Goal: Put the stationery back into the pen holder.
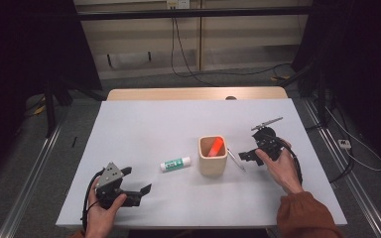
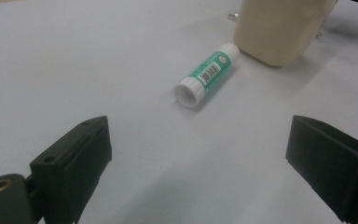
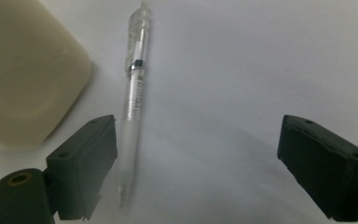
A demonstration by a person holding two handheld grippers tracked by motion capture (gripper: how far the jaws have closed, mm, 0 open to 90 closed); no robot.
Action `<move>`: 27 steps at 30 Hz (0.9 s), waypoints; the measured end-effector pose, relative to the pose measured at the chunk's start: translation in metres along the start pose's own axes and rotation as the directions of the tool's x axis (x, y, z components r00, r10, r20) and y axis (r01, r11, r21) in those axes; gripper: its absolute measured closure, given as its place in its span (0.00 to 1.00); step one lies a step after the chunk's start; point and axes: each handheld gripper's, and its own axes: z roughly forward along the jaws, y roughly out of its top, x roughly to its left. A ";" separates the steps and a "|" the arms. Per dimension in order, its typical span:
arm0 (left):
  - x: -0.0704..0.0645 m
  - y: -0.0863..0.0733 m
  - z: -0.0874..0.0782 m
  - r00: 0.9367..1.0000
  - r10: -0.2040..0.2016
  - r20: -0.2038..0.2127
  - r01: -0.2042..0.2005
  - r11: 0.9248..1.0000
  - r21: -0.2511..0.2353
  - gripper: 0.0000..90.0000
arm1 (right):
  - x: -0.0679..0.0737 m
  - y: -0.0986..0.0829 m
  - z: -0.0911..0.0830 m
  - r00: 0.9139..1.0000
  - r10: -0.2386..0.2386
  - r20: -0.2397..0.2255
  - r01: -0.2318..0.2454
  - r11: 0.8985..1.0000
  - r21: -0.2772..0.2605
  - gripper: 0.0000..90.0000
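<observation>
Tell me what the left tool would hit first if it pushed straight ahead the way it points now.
Most likely the glue stick. It lies on its side on the table ahead of the open left tool, between the lines of its jaws, capped end towards the cup farther on. Depth is hard to judge.

Left gripper (image 1: 138, 183) and right gripper (image 1: 246, 155) low, jaws apparently spread wide.
</observation>
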 end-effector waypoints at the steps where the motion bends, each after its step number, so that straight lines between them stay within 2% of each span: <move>1: 0.000 0.000 0.000 1.000 0.000 0.000 0.000 1.000 -0.002 0.07 | 0.000 0.000 -0.001 1.000 0.007 -0.009 -0.007 1.000 0.006 0.14; 5: 0.000 0.000 0.000 1.000 -0.001 0.000 0.001 1.000 -0.002 0.07 | 0.002 -0.002 0.002 0.999 0.015 -0.041 -0.013 0.999 0.040 0.19; 10: 0.000 0.000 0.000 1.000 0.000 0.001 0.000 1.000 0.001 0.07 | 0.009 -0.003 0.009 0.998 -0.019 -0.055 0.023 0.998 0.061 0.22; 13: 0.000 0.000 0.000 1.000 0.001 0.002 -0.001 1.000 0.002 0.07 | 0.011 -0.001 0.010 0.998 -0.039 -0.046 0.041 0.997 0.060 0.24; 15: 0.000 0.000 0.000 1.000 0.002 0.005 -0.002 1.000 -0.001 0.07 | 0.013 0.000 0.012 0.998 -0.055 -0.042 0.058 0.997 0.056 0.32; 18: 0.000 0.000 0.000 1.000 0.003 0.005 -0.003 1.000 -0.001 0.07 | 0.019 0.001 0.015 0.996 -0.079 -0.037 0.082 0.995 0.065 0.35; 20: 0.000 0.000 0.000 1.000 0.001 0.002 -0.001 1.000 0.001 0.07 | 0.025 0.002 0.016 0.993 -0.115 -0.035 0.117 0.991 0.064 0.46; 21: 0.000 0.000 0.000 1.000 0.001 0.002 -0.001 1.000 0.002 0.07 | 0.027 0.003 0.016 0.992 -0.123 -0.039 0.126 0.990 0.062 0.48; 27: 0.000 0.000 0.000 1.000 0.000 0.003 0.000 1.000 0.002 0.07 | 0.031 0.002 0.019 0.989 -0.143 -0.025 0.145 0.987 0.071 0.60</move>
